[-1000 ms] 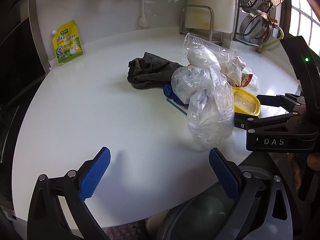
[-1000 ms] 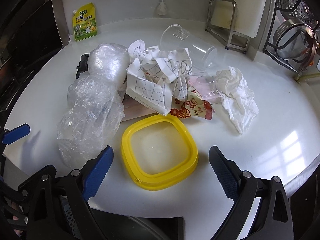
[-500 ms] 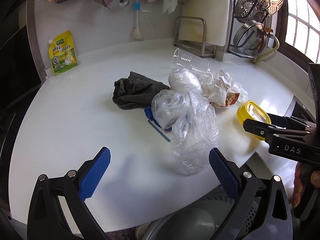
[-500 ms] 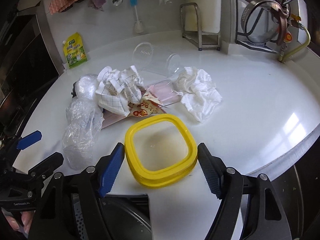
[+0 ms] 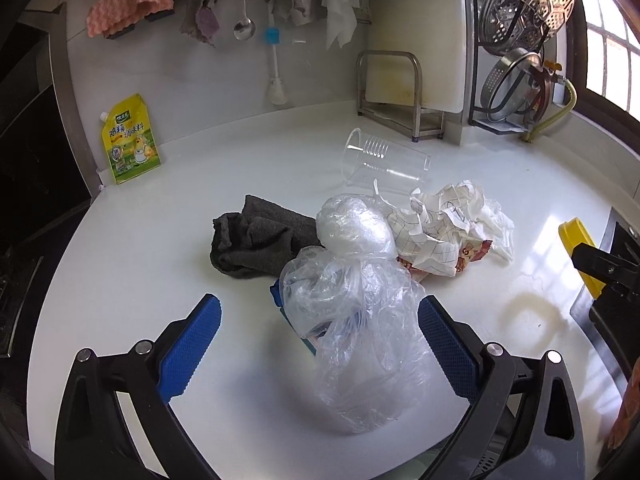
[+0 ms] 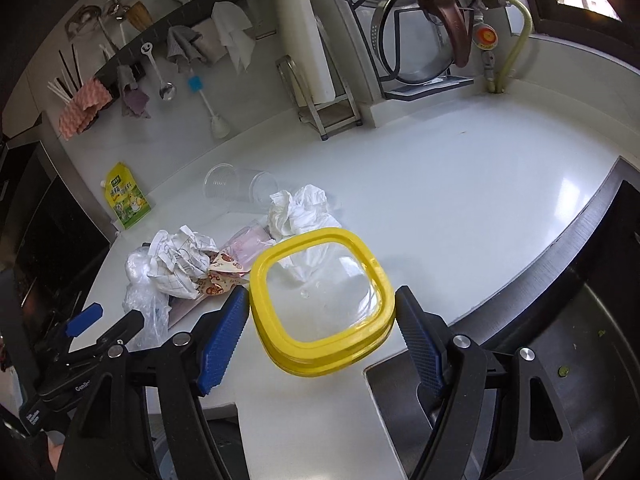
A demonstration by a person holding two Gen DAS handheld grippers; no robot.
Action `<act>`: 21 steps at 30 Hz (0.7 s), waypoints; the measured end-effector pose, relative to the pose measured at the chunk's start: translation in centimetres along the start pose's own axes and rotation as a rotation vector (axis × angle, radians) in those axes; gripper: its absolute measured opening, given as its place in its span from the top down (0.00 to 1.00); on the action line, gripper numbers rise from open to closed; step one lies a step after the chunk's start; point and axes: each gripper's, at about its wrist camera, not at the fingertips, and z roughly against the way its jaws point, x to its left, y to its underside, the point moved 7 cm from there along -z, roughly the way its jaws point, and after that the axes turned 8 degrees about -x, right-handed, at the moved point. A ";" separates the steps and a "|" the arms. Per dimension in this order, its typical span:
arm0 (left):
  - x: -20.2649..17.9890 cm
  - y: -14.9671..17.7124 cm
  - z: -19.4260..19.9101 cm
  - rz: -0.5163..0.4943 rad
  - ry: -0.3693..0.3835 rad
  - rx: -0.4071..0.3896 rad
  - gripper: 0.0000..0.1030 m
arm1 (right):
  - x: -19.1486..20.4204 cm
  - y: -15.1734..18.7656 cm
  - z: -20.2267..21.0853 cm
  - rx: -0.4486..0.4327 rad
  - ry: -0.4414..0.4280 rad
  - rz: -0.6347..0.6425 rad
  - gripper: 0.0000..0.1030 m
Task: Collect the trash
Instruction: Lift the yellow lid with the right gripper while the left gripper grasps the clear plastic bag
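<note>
Right gripper [image 6: 320, 332] clamped on the yellow-rimmed lid [image 6: 322, 304], blue pads pressed to its two opposite sides, lid lifted clear and tilted. The jaws closed in on it a moment ago. Left gripper [image 5: 320, 344] angles downward, well to the left of the lid, jaws spread wide, blue pads [image 5: 188, 346] pressing nothing. A sliver of hand [image 5: 624, 412] shows low beside the right gripper's body.

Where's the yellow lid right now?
In the right wrist view, the yellow lid sits clamped in the right gripper, lifted above the counter's front edge, with the white tissue behind it.
</note>
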 end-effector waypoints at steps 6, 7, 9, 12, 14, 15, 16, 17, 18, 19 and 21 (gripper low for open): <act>-1.5 -0.7 0.0 -0.059 -0.024 -0.035 0.06 | 0.5 -0.1 -0.1 -0.004 -0.022 0.003 0.30; -1.7 -0.7 -0.1 -0.065 -0.024 -0.034 0.06 | 0.5 -0.2 0.0 -0.009 -0.026 -0.004 0.30; -1.8 -0.6 -0.5 -0.073 -0.034 -0.029 0.06 | 0.1 -0.3 0.1 -0.010 -0.024 -0.021 0.30; -1.7 -0.3 -1.1 -0.072 -0.043 -0.022 0.06 | -0.6 -0.2 -0.2 0.000 -0.033 -0.058 0.30; -1.5 -0.4 -1.2 -0.078 -0.057 -0.034 0.07 | -0.7 -0.2 -0.2 0.000 -0.033 -0.065 0.30; -1.5 -0.4 -1.3 -0.082 -0.059 -0.040 0.08 | -0.8 -0.2 -0.1 -0.002 -0.034 -0.065 0.30; -1.5 -0.4 -1.3 -0.089 -0.060 -0.041 0.11 | -0.8 -0.3 -0.1 -0.005 -0.035 -0.065 0.30; -1.6 -0.4 -1.5 -0.094 -0.056 -0.038 0.19 | -0.8 -0.3 0.0 -0.008 -0.037 -0.068 0.30; -1.7 -0.4 -1.6 -0.101 -0.053 -0.029 0.23 | -0.9 -0.4 0.0 -0.009 -0.038 -0.070 0.30; -1.8 -0.2 -1.8 -0.106 -0.051 -0.018 0.28 | -0.9 -0.4 0.0 -0.009 -0.039 -0.072 0.30; -1.8 0.1 -2.2 -0.106 -0.043 0.004 0.36 | -1.0 -0.4 -0.1 -0.006 -0.042 -0.074 0.30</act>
